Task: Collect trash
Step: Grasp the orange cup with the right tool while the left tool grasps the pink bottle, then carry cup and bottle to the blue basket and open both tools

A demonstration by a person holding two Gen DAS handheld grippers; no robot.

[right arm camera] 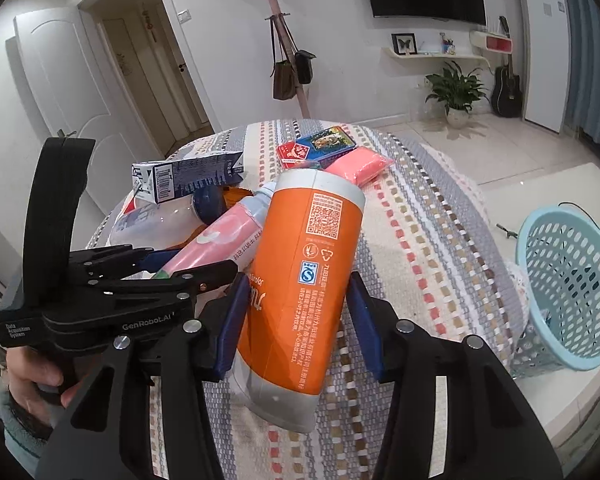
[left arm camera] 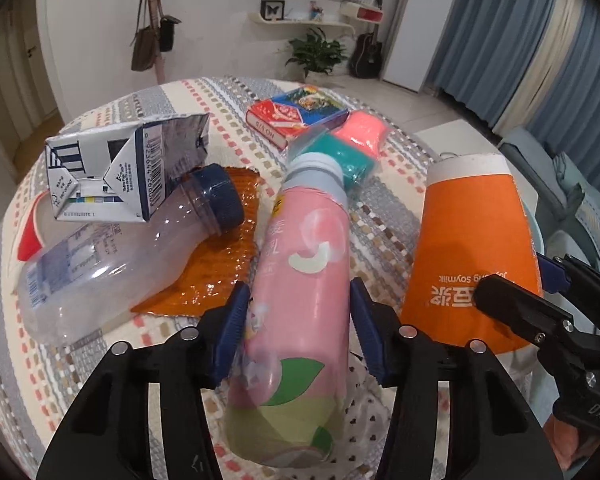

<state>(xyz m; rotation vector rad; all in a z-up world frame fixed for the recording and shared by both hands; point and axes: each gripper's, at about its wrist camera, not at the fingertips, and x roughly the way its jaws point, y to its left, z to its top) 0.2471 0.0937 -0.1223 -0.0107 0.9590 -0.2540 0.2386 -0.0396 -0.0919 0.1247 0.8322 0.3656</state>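
Left wrist view: left gripper [left arm camera: 296, 332] fingers squeeze pink bottle [left arm camera: 300, 300], its far end low over counter [left arm camera: 384, 216]. Right gripper [right arm camera: 296, 320] fingers hold orange soymilk cup [right arm camera: 300, 280], upside down, tilted, off counter. Blue basket [right arm camera: 568, 280] sits on floor to right; almost nothing seen inside. Still on counter: clear bottle [left arm camera: 120, 264], milk carton [left arm camera: 124, 172], orange wrapper [left arm camera: 220, 264]. Job looks just begun; nothing dropped in yet.
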